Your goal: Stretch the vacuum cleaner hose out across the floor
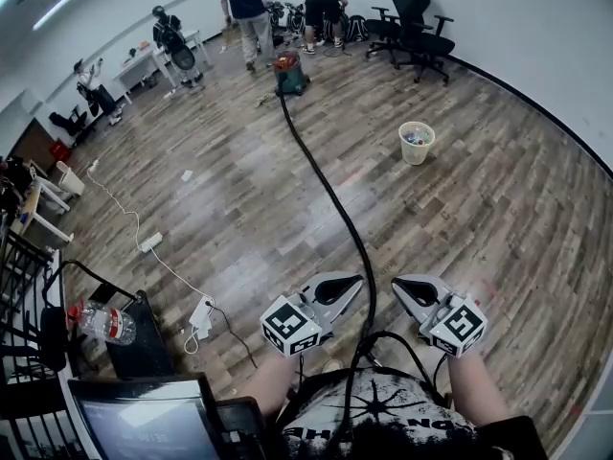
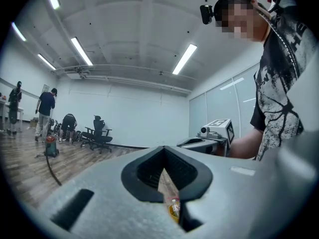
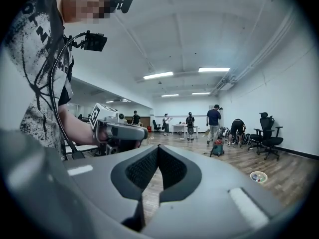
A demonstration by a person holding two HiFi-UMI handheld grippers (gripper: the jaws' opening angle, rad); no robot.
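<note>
Two grippers, both empty, both clenched. Left gripper [image 1: 354,282]: fingers [image 2: 144,171] pressed together on nothing. Right gripper [image 1: 399,287]: same. Hose [image 1: 326,185] lies on floor [image 1: 460,209], long axis running from vacuum cleaner [image 1: 288,73] straight toward person [image 1: 383,420]. Its end farthest from vacuum cleaner passes below and between grippers. Left gripper looks slightly nearer hose; height above it unclear. Next grab likely needs fingers opened, then lowered onto that end.

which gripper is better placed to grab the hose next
Probably left: the hose passes close beside the left gripper, the right gripper sits farther off. Both are shut and empty, so its fingers must open first.
</note>
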